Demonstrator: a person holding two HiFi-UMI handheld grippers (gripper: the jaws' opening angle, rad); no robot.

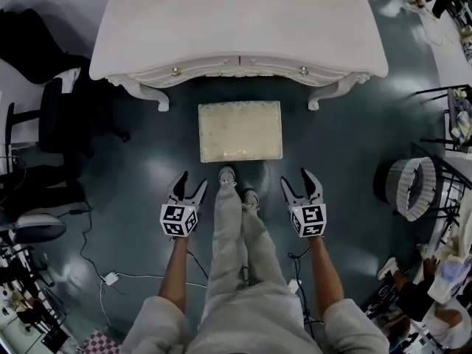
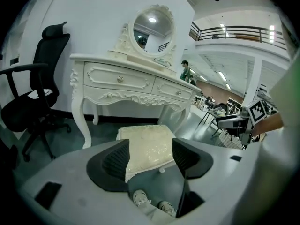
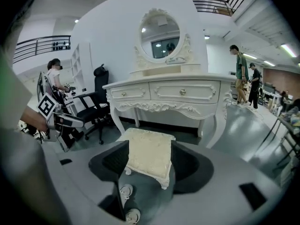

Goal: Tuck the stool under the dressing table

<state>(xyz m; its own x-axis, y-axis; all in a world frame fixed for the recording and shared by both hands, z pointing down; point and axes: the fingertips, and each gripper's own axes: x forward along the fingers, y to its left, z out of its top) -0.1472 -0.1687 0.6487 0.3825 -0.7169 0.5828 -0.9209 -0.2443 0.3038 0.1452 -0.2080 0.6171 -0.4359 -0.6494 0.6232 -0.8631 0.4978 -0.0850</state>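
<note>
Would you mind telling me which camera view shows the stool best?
The head view: the whole stool seat shows from above, in front of the dressing table. Both gripper views show it side-on, partly hidden behind their own open jaws.

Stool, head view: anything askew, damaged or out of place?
Nothing looks damaged or askew. The stool stands upright, roughly square to the dressing table, but out in front of it, not underneath. The left gripper and right gripper are open, short of it.

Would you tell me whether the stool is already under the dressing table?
No, the stool stands in front of the dressing table, clear of its front edge.
</note>
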